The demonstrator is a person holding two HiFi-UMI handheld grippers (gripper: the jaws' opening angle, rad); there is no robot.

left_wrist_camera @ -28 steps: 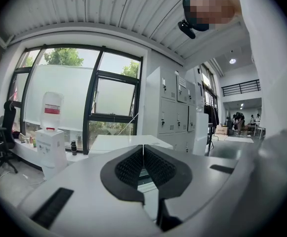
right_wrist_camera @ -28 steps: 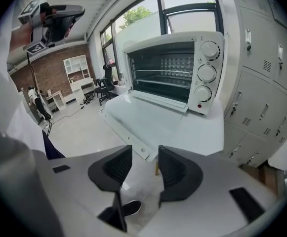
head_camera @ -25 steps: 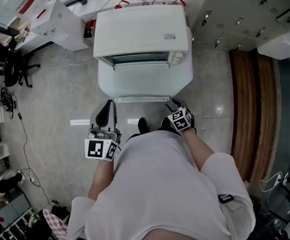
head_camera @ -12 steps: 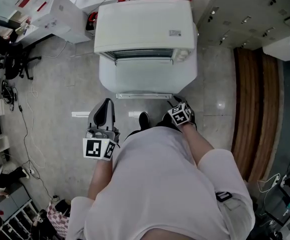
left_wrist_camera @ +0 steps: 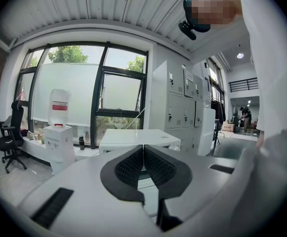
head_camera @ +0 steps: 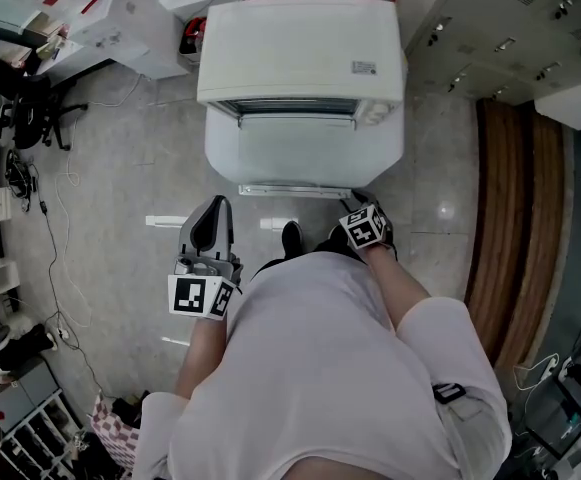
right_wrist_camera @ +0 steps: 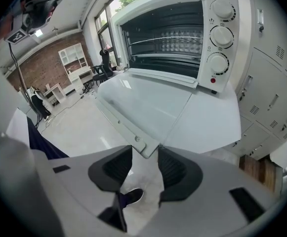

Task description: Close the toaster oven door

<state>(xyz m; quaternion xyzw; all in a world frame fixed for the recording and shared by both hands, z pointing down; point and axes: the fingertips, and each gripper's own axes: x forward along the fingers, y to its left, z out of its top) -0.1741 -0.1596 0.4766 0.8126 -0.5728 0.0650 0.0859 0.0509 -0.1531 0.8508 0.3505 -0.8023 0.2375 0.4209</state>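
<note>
The grey floor (head_camera: pixel 120 168) takes up most of the head view and lies open on the left side of the frame, while at the right edge a wooden strip (head_camera: pixel 515 218) and the lockers (head_camera: pixel 490 28) in the upper right narrow the room. The white toaster oven (head_camera: pixel 300 48) sits at the top centre, and its door (head_camera: pixel 295 153) hangs fully open, lying flat and reaching down the frame toward us. The door's front edge with its handle rail (head_camera: pixel 295 190) runs across just above our grippers. In the right gripper view the oven cavity gapes at the top, the door (right_wrist_camera: pixel 143 107) slopes down to the lower centre, and the white stand (right_wrist_camera: pixel 210 125) shows beside it on the right. Our torso (head_camera: pixel 330 368) fills the lower middle of the head view. The left gripper (head_camera: pixel 210 223) hangs over bare floor at centre left, apart from the door, and in its own view the left gripper (left_wrist_camera: pixel 143 154) has its fingers pressed together on nothing. The right gripper (head_camera: pixel 358 206) sits at the door's right front corner. In its own view, the right gripper (right_wrist_camera: pixel 145 157) has its fingers spread; they have just been closing a little, with the door's corner at the mouth of the gap and no pad pressing on it. A dark shoe (head_camera: pixel 291 238) shows between the grippers.
</note>
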